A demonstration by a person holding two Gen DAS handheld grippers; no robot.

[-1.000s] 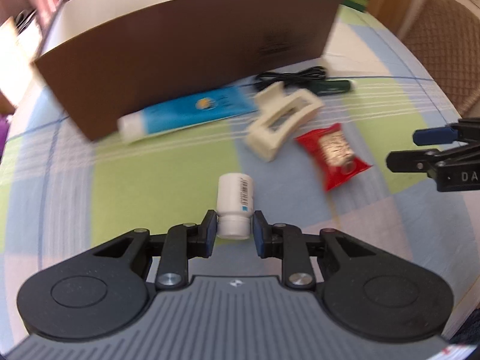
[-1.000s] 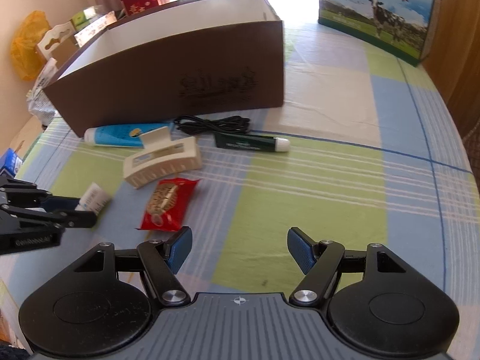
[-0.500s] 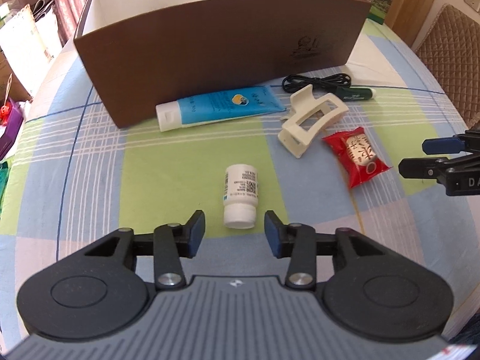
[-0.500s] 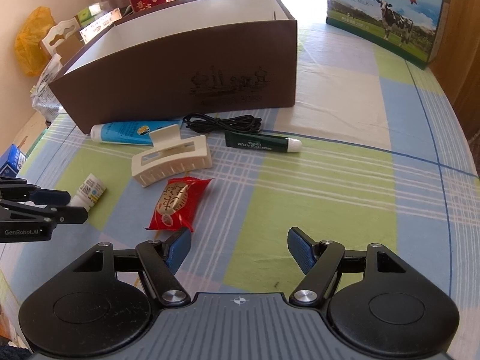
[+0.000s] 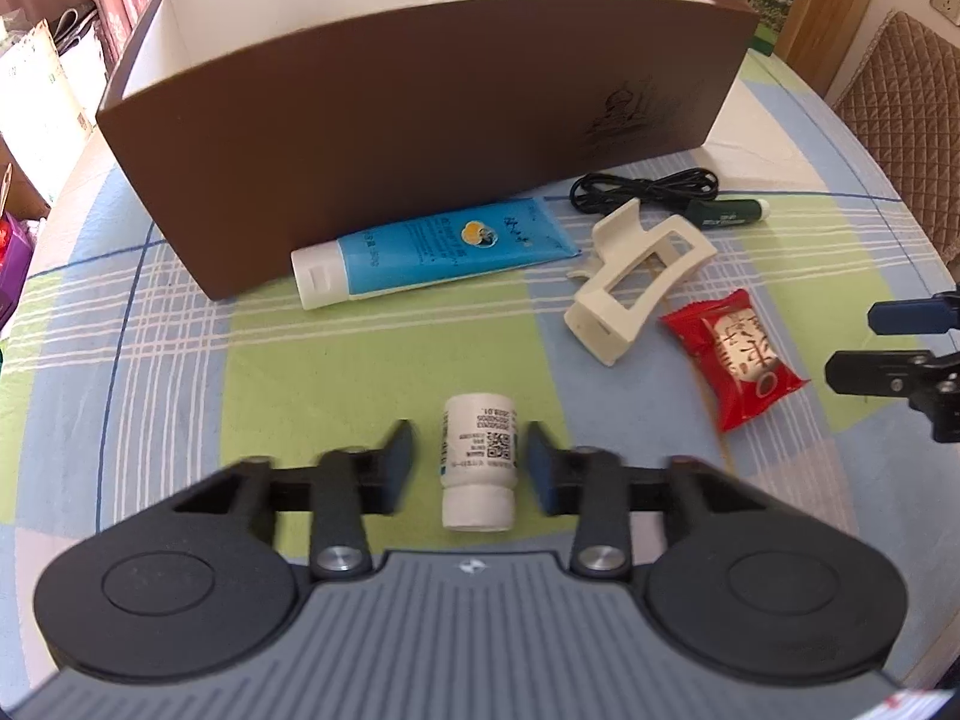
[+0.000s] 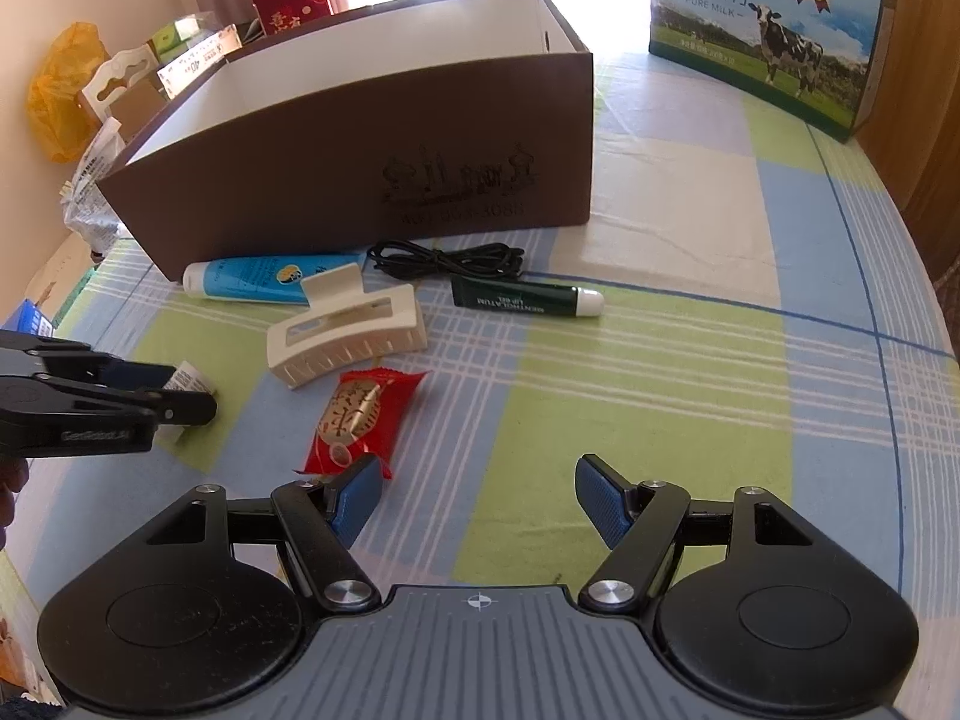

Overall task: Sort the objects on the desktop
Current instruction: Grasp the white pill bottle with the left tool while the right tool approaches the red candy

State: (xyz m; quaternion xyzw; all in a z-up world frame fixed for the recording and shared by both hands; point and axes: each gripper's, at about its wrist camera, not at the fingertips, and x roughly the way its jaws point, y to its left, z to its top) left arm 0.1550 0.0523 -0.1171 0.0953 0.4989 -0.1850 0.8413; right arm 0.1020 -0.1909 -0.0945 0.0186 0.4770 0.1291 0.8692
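White pill bottle (image 5: 479, 456) lies on its side on the checked cloth of the surface (image 5: 180, 390), cap end toward the left wrist camera, between the two fingers of the left gripper (image 5: 468, 444). The jaws of that gripper are closing around it; a thin gap shows on each side, so the pads do not press on it yet. The right gripper (image 6: 477, 480) hovers with its jaws spread and nothing between them, just above the near end of a red snack packet (image 6: 360, 414).

Just beyond the packet lies a cream hair claw clip (image 6: 345, 339), close beside it. Behind the clip a blue tube (image 5: 444, 246) lies along the foot of the box, its white cap pointing left in the left wrist view. To the right of the tube are a coiled black cable (image 5: 642, 186) and, touching it, a dark green lip gel stick (image 6: 525, 300) with a white cap.

Farther back stands an open brown box (image 5: 420, 138) with a white inside; what it holds cannot be seen. Beyond it, at the far edge of the surface, stands a milk carton (image 6: 762, 36) printed with a cow.
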